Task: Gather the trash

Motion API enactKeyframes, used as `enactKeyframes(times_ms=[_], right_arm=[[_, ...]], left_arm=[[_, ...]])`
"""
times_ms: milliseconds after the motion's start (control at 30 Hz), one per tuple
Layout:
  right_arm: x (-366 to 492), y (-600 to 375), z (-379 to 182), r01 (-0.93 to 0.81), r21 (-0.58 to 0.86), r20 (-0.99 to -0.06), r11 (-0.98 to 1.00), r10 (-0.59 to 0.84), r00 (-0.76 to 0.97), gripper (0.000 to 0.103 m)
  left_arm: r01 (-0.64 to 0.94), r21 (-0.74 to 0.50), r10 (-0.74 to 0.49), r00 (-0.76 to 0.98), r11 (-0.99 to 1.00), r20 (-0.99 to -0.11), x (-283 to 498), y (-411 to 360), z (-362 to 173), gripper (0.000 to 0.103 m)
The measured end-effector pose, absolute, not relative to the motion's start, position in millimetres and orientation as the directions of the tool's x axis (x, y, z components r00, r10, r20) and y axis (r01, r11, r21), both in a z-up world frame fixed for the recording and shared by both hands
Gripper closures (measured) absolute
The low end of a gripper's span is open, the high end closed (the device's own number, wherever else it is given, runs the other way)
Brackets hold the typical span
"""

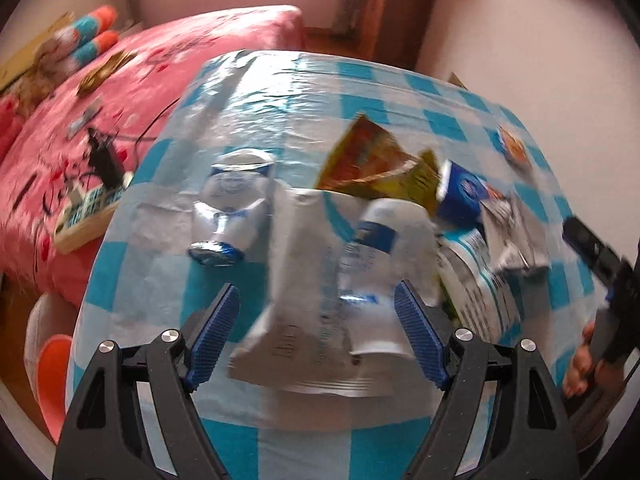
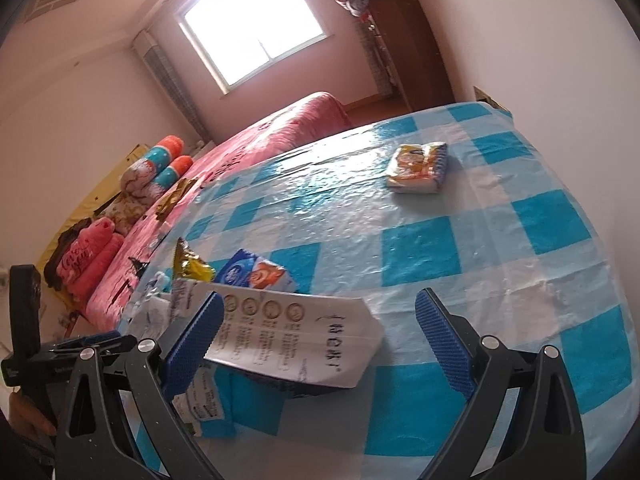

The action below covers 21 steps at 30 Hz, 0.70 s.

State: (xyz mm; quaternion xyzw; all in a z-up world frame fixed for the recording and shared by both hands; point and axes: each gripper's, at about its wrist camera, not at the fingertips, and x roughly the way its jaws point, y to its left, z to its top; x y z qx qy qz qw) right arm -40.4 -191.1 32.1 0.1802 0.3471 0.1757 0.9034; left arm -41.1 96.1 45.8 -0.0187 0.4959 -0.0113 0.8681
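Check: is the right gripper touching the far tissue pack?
Apart. The right wrist view shows the tissue pack lying far up the tablecloth, with bare checks between it and the open right gripper.

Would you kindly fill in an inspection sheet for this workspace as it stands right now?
Surface: table under a blue-and-white checked plastic cloth, wrinkled and glossy.
Job's things: white printed paper bag lying flat among the litter; crushed clear plastic bottle with a blue cap; yellow-orange snack wrapper; blue-and-orange carton.
Clutter: small orange-and-blue packet lying apart near the far edge.
Grippers: left gripper open, jaws on either side of the bag's near end; right gripper open, above the bag.
Cables: thin black cable on the bed.
Surroundings: bed with pink quilt, bright window, brown wooden wardrobe.
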Motion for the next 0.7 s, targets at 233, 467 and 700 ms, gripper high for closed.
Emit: enactKeyframes(times_ms=[233, 467, 700], right_arm=[[-48, -178, 39, -0.271, 0.428, -0.545, 0.862, 0.485, 0.684, 0.008], [-46, -177, 34, -0.260, 0.408, -0.579, 0.875, 0.468, 0.668, 0.008], [-34, -187, 17, -0.197, 0.431, -0.639, 0.881, 0.452, 0.623, 0.008]], left_arm=[[0.083, 0.082, 0.021, 0.568, 0.993, -0.823, -55, 65, 55, 0.023], [0.123, 0.102, 0.018, 0.547, 0.987, -0.837, -42, 46, 40, 0.023], [0.099, 0.092, 0.022, 0.550, 0.991, -0.835, -34, 46, 35, 0.024]])
